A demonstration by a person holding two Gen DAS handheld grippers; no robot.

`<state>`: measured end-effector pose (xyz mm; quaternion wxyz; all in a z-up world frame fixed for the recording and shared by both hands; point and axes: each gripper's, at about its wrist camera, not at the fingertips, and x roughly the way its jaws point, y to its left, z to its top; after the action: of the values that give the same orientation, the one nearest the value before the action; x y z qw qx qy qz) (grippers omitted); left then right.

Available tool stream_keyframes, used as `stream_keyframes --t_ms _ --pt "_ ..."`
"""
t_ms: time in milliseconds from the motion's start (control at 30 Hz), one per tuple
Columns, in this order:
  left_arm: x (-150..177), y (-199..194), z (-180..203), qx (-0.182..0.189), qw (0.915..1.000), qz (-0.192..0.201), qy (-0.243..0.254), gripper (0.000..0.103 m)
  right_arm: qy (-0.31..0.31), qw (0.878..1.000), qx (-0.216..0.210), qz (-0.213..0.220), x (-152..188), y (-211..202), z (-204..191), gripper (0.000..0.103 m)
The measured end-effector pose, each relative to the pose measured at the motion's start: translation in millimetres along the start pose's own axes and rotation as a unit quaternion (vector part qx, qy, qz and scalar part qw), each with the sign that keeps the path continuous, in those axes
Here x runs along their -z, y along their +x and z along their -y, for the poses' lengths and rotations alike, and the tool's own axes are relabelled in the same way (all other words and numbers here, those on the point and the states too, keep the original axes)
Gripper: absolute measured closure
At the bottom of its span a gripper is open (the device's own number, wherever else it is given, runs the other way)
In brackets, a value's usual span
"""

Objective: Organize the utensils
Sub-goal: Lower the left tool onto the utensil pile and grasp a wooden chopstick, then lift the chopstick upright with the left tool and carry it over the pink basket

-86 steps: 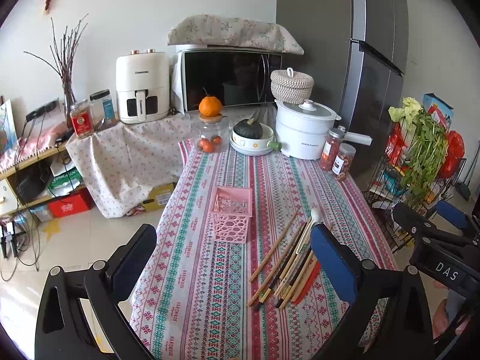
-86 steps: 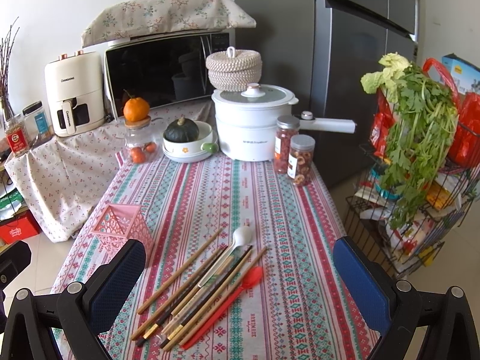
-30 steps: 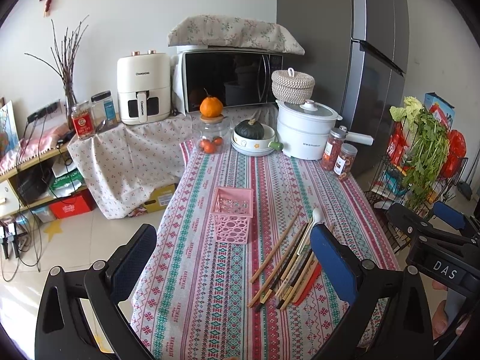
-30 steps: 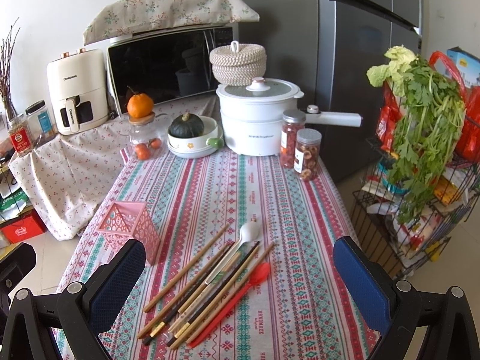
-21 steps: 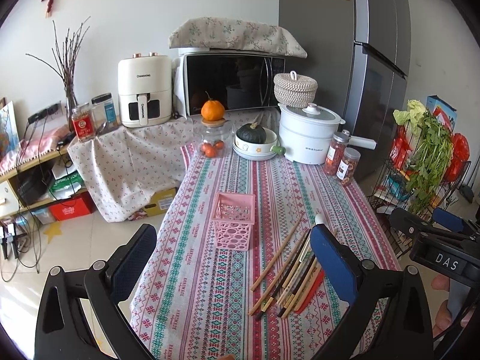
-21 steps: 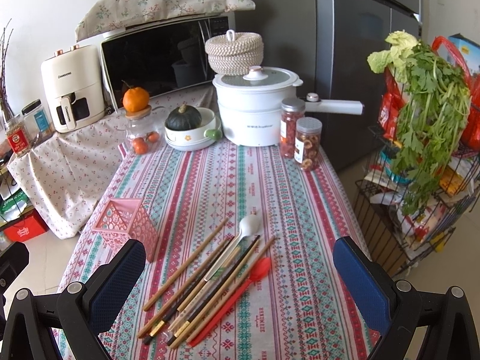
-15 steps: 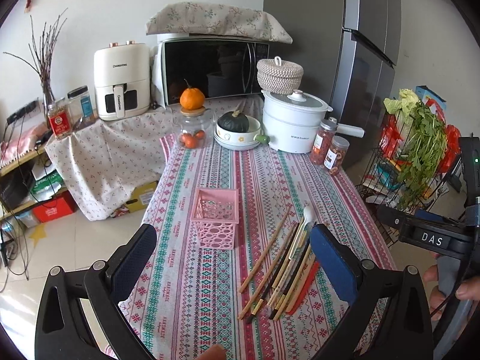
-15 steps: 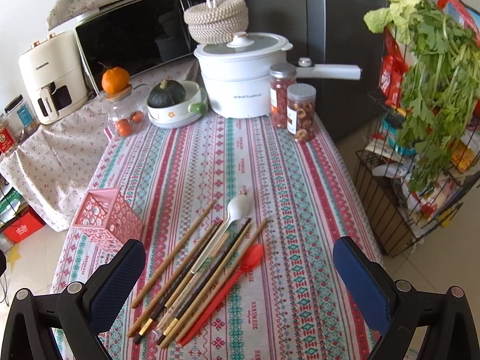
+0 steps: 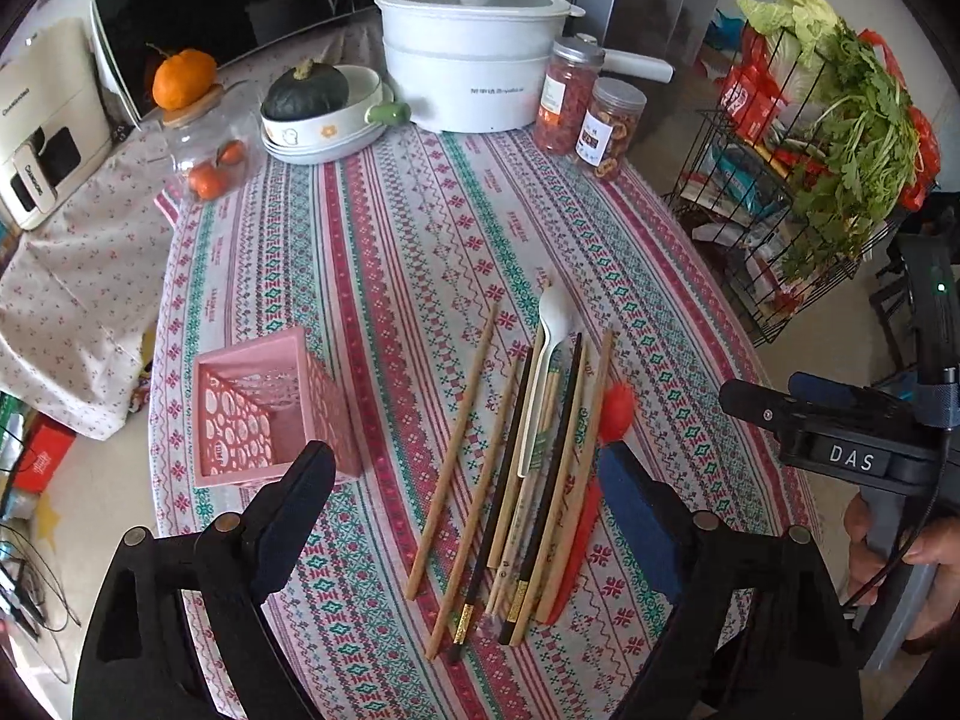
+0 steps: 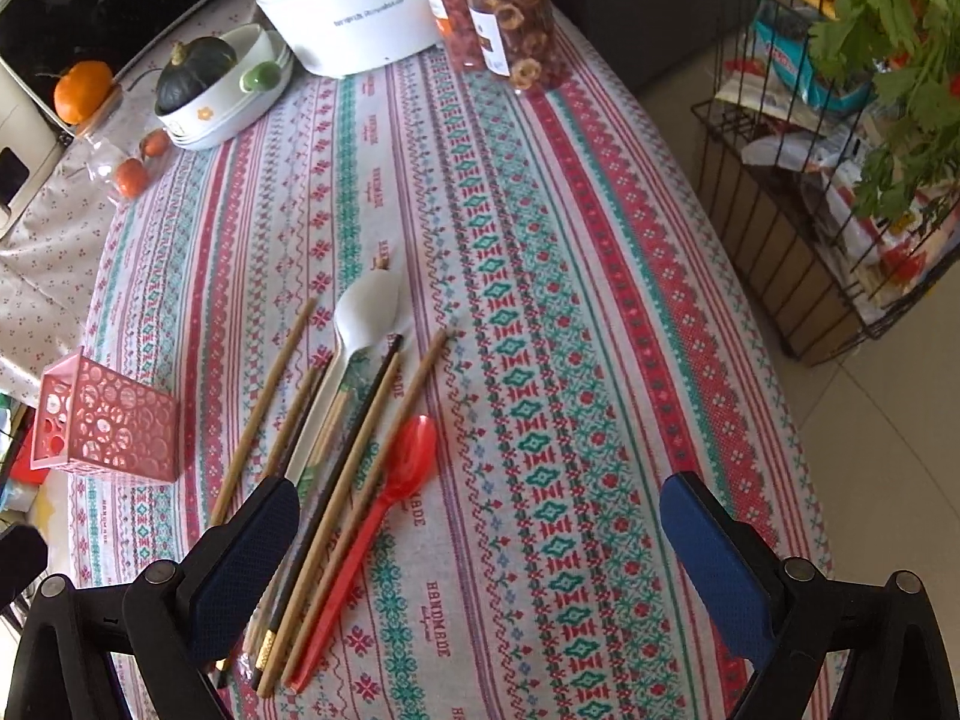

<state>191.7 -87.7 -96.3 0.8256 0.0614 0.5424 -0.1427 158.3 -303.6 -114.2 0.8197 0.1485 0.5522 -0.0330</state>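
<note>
Several wooden and dark chopsticks (image 9: 510,480) lie in a loose bundle on the striped tablecloth with a white spoon (image 9: 552,324) and a red spoon (image 9: 615,408). A pink perforated basket (image 9: 264,408) stands to their left. My left gripper (image 9: 462,468) hovers over the bundle's near end, tilted down, jaws wide but closing, nothing gripped. My right gripper (image 10: 480,495) hangs over the cloth, jaws also closing; the red spoon (image 10: 408,468) and chopsticks (image 10: 336,432) lie below, by its left finger (image 10: 252,546). The basket (image 10: 108,420) sits far left there.
At the table's far end stand a white pot (image 9: 468,78), two snack jars (image 9: 606,120), a bowl with a dark squash (image 9: 324,114) and a glass jar (image 9: 204,144). A wire rack with greens (image 9: 828,138) stands off the right edge. A hand (image 9: 888,546) holds the right gripper.
Both grippers have moved forward and tipped down towards the table, so the utensils now fill the views. Both pairs of jaws stand slightly narrower. The utensils and basket have not moved.
</note>
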Motion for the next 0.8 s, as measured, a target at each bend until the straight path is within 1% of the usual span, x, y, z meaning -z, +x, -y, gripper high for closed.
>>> stream_keyframes --t_ms 67,100,133,167,200,233,267,333,533,600,667,700,733,800 --pt "-10.4 25.5 1.1 -0.002 0.9997 -0.025 0.0 0.023 0.009 1.0 -0.003 -0.011 -2.4 8.1 5.4 0.01" --pt "-14.7 38.0 1.0 -0.001 0.9993 -0.039 -0.002 0.027 0.012 1.0 -0.007 -0.018 -3.1 11.6 7.7 0.011" --pt "-18.0 49.9 0.7 0.0 0.9987 -0.051 -0.005 0.035 0.016 1.0 -0.012 -0.024 -4.5 15.6 9.9 0.013" --pt "-21.1 62.2 1.3 -0.001 0.998 -0.062 -0.006 0.039 0.021 0.999 -0.016 -0.028 -5.0 18.9 12.0 0.014" --pt "-24.3 73.7 2.5 -0.002 0.9974 -0.072 -0.005 0.047 0.024 0.999 -0.021 -0.033 -6.4 22.6 13.4 0.015" --pt "-28.2 85.4 3.6 -0.002 0.9967 -0.081 -0.004 0.052 0.026 0.999 -0.026 -0.038 -7.3 25.3 14.0 0.016" --pt "-31.0 95.6 5.9 -0.002 0.9962 -0.087 -0.002 0.056 0.028 0.998 -0.031 -0.041 -7.7 27.5 14.6 0.017" --pt "-35.9 114.6 9.4 -0.008 0.9951 -0.098 0.004 0.069 0.032 0.997 -0.04 -0.049 -8.8 31.2 15.6 0.019" --pt "-43.2 155.0 9.4 -0.025 0.9916 -0.127 -0.001 0.084 0.033 0.997 -0.045 -0.058 -11.1 39.4 16.6 0.021" --pt "-43.3 163.1 7.8 -0.025 0.9908 -0.133 -0.003 0.086 0.032 0.997 -0.044 -0.059 -11.7 41.7 17.7 0.021" --pt "-43.3 164.0 8.1 -0.025 0.9915 -0.128 -0.001 0.087 0.029 0.997 -0.047 -0.061 -11.9 42.9 17.9 0.021" --pt "-43.7 163.4 8.7 -0.024 0.9917 -0.126 0.002 0.088 0.027 0.997 -0.048 -0.062 -11.9 43.3 17.5 0.021" --pt "-43.8 162.9 9.6 -0.025 0.9918 -0.125 0.006 0.094 0.025 0.997 -0.048 -0.062 -11.8 43.8 16.3 0.021" --pt "-41.9 160.5 8.9 -0.029 0.9926 -0.118 0.006 0.096 0.02 0.997 -0.048 -0.064 -11.9 45.6 14.1 0.021"
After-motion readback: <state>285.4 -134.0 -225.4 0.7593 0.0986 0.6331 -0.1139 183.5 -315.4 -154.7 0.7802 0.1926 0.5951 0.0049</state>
